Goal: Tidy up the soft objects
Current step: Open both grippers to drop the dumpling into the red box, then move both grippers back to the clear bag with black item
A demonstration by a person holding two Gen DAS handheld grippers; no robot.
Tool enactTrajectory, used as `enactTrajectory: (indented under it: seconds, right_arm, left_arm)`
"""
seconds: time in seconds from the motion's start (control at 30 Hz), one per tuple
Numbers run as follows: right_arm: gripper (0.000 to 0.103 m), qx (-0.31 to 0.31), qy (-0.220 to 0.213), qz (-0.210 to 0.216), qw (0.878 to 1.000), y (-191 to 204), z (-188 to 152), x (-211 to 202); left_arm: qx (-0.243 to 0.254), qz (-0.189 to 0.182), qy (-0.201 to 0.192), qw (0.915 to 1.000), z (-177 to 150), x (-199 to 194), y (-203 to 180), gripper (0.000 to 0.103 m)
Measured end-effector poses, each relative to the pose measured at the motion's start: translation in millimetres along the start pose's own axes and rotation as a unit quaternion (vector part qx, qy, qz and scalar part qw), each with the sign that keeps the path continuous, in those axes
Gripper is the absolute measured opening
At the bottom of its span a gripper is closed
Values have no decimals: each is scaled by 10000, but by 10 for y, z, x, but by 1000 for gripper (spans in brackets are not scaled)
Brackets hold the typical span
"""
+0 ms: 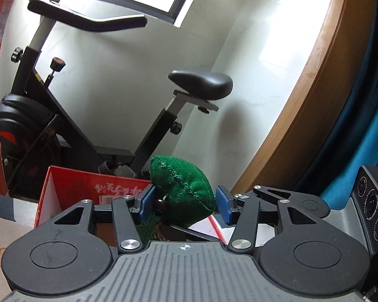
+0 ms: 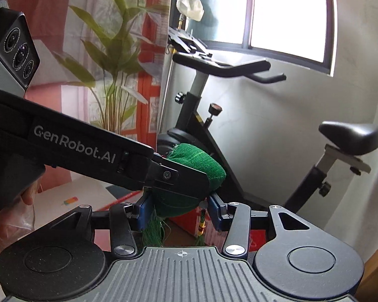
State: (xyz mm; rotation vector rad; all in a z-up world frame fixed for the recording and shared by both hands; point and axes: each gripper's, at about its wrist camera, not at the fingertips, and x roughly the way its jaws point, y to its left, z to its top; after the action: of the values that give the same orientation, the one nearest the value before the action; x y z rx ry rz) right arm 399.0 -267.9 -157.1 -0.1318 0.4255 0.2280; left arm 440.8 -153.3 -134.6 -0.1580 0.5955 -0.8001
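A green knitted pouch [image 1: 184,186] with a green tassel [image 1: 145,229] hangs in the air between both grippers. In the left wrist view my left gripper [image 1: 185,202] is shut on it, a blue pad [image 1: 147,201] pressing each side. In the right wrist view my right gripper [image 2: 180,210] is also shut on the green pouch [image 2: 201,162], lower down, and the left gripper's black finger [image 2: 184,178] crosses in front. A beaded cord [image 2: 201,222] dangles from the pouch. An open red cardboard box [image 1: 75,188] lies just below and beyond it.
A black exercise bike [image 1: 88,125] stands against the white wall behind the box, its saddle [image 2: 350,137] to the right. A leafy plant [image 2: 113,58] and a red curtain are at the left. A curved wooden edge [image 1: 315,88] runs along the right. A hand [image 2: 2,216] grips the left tool.
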Motion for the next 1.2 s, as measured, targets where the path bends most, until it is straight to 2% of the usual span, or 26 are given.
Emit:
enactTrajectory:
  seconds: [0.23, 0.43, 0.5, 0.57, 0.7, 0.77, 0.83, 0.97, 1.07, 1.2]
  right_arm:
    - [43, 572, 531, 168, 9968, -107, -561, 461]
    - [49, 963, 836, 269, 9915, -154, -815, 628]
    - [58, 1011, 849, 248, 9909, -162, -855, 621]
    - [84, 1056, 864, 169, 9905, -172, -865, 602]
    - [96, 1180, 737, -169, 9901, -189, -858, 469]
    - [102, 1185, 748, -334, 9896, -177, -859, 407]
    - [103, 1206, 782, -429, 9887, -153, -862, 340]
    - [103, 1279, 734, -587, 9873, -106, -870, 173]
    - [103, 1427, 626, -702, 9853, -101, -887, 35]
    - [103, 1810, 616, -871, 9777, -134, -930, -138]
  left_arm:
    - [1, 207, 572, 9981, -339, 406, 184, 54]
    - [95, 395, 656, 9970, -458, 494, 268, 54]
    - [40, 435, 616, 9971, -425, 475, 300, 57]
    - [21, 481, 600, 9970, -402, 418, 305, 68]
    - [183, 856, 434, 9952, -398, 220, 249, 82]
    - [247, 1041, 361, 9936, -406, 99, 211, 94]
    - [297, 1168, 347, 9921, -420, -1, 191, 103]
    - [263, 1171, 404, 9920, -469, -179, 208, 103]
    - [203, 1202, 252, 9922, -530, -343, 231, 103]
    - [395, 1301, 125, 9906, -598, -541, 191, 103]
